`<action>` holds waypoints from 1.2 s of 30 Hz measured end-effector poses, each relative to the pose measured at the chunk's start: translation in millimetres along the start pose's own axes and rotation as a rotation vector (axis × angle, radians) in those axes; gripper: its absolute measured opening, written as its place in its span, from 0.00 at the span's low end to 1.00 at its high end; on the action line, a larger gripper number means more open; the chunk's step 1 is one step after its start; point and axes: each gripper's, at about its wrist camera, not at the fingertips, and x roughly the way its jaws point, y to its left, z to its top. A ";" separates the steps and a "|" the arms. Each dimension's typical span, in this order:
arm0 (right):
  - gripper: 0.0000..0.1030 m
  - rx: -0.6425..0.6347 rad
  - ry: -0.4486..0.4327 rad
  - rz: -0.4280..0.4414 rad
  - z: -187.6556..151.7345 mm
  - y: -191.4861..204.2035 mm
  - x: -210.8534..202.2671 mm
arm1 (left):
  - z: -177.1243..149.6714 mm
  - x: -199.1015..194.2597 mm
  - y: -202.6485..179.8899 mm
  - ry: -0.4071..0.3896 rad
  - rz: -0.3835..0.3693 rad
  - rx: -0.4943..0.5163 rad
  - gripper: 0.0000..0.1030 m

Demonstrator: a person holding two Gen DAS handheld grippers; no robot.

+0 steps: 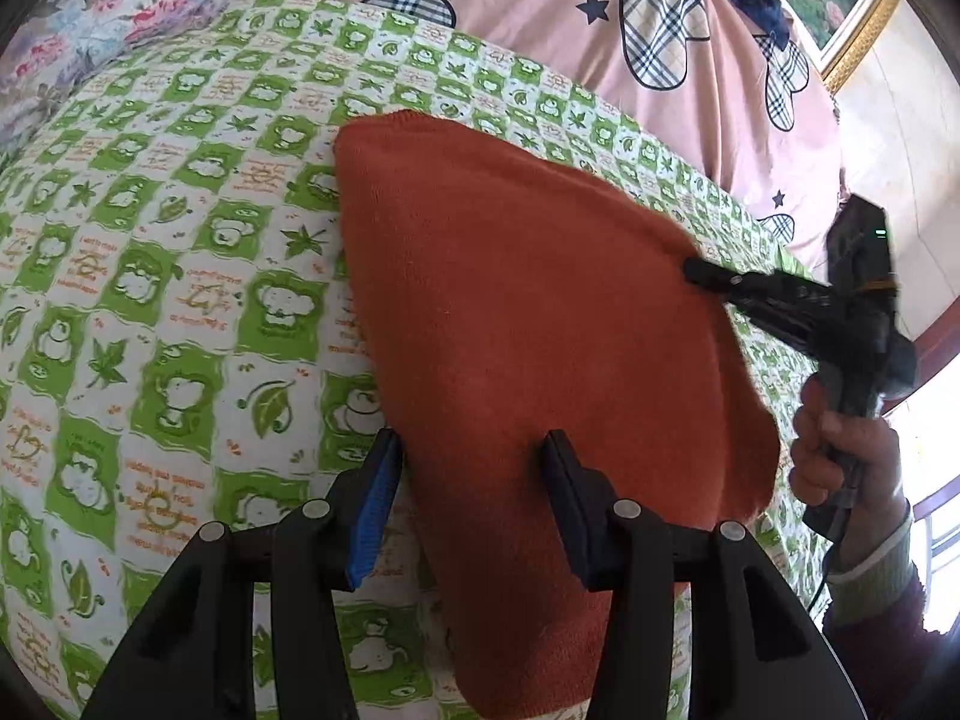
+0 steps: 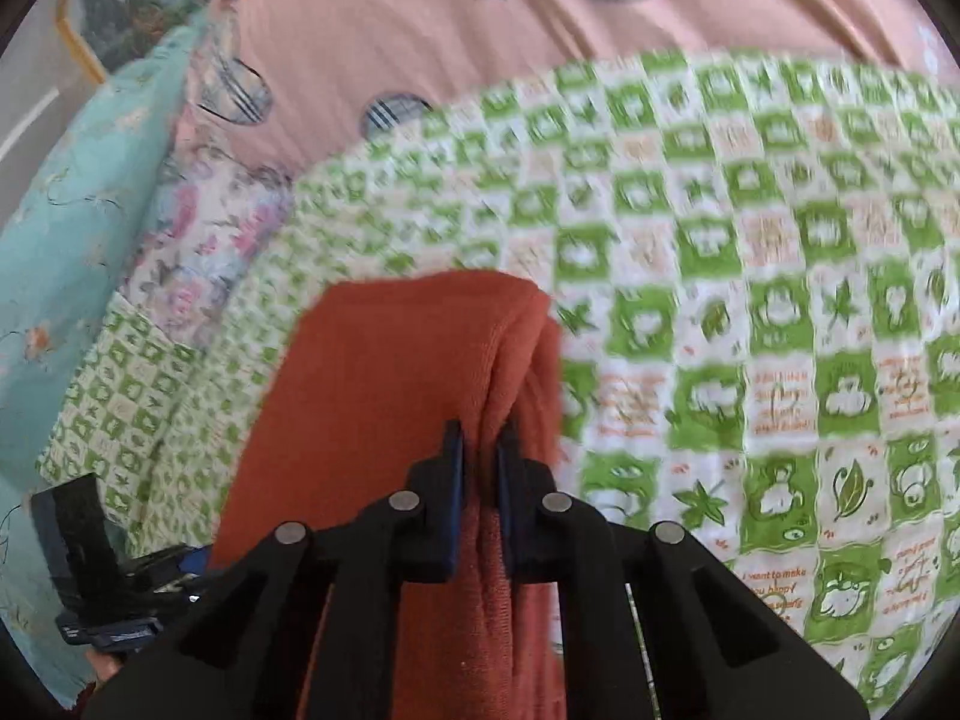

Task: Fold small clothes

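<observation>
A rust-orange knit garment (image 1: 528, 324) lies folded on the green-and-white checked sheet (image 1: 150, 276). My left gripper (image 1: 474, 450) is open, its jaws straddling the garment's near left edge, one finger on the sheet and one on the cloth. My right gripper (image 1: 696, 270) shows in the left wrist view, pinching the garment's right edge. In the right wrist view the right gripper (image 2: 480, 438) is shut on a thick fold of the orange garment (image 2: 384, 372), which hangs between and below the jaws. The left gripper (image 2: 102, 588) shows at the lower left there.
A pink quilt with plaid hearts (image 1: 540, 12) lies behind the sheet. A floral pillow (image 1: 78, 42) sits far left, and a teal cushion (image 2: 66, 228) shows in the right wrist view. A gold picture frame (image 1: 852, 30) hangs at the far right.
</observation>
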 end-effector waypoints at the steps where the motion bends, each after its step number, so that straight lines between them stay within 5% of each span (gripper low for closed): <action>1: 0.12 0.010 0.019 0.009 -2.3 -2.8 5.3 | -0.7 0.3 -1.0 0.002 0.013 0.006 0.47; 6: 0.23 0.078 -0.052 0.070 -23.9 -1.6 -26.9 | -13.2 -24.7 0.4 -0.022 0.026 0.023 0.47; 10: 0.45 0.107 -0.147 0.078 -59.9 -4.3 -68.5 | -39.1 -60.4 -0.6 -0.059 0.037 0.055 0.49; 16: 0.47 0.156 -0.134 0.110 -124.4 -11.3 -84.1 | -93.6 -76.7 -17.4 -0.072 0.008 0.098 0.57; 20: 0.47 0.162 -0.111 0.123 -138.0 -8.9 -71.6 | -106.0 -58.9 -32.6 -0.085 0.086 0.154 0.57; 22: 0.37 0.156 -0.115 0.107 -138.7 -5.3 -67.2 | -104.7 -47.2 -33.0 -0.117 0.145 0.150 0.57; 24: 0.11 0.156 -0.109 0.107 -135.1 -3.9 -64.4 | -102.3 -34.3 -32.8 -0.131 0.224 0.163 0.57; 26: 0.10 0.157 -0.137 0.110 -131.0 -2.4 -73.9 | -101.1 -27.7 -34.8 -0.146 0.309 0.188 0.56; 27: 0.09 0.144 -0.156 0.109 -129.2 -0.2 -80.9 | -99.1 -31.1 -32.4 -0.161 0.327 0.170 0.47; 28: 0.08 0.119 -0.177 0.098 -127.2 2.8 -89.2 | -97.9 -39.8 -30.6 -0.185 0.308 0.142 0.35; 29: 0.04 0.097 -0.187 0.082 -125.8 4.3 -93.6 | -97.9 -54.0 -30.6 -0.226 0.261 0.118 0.29; 31: 0.04 0.061 -0.180 0.039 -123.3 4.1 -93.8 | -99.8 -64.5 -34.9 -0.263 0.285 0.131 0.23; 33: 0.04 0.060 -0.145 -0.001 -125.2 -2.6 -82.3 | -102.7 -56.0 -35.5 -0.215 0.283 0.142 0.10; 36: 0.04 0.029 -0.093 -0.086 -136.1 -6.0 -62.8 | -110.2 -43.6 -27.9 -0.144 0.272 0.102 0.07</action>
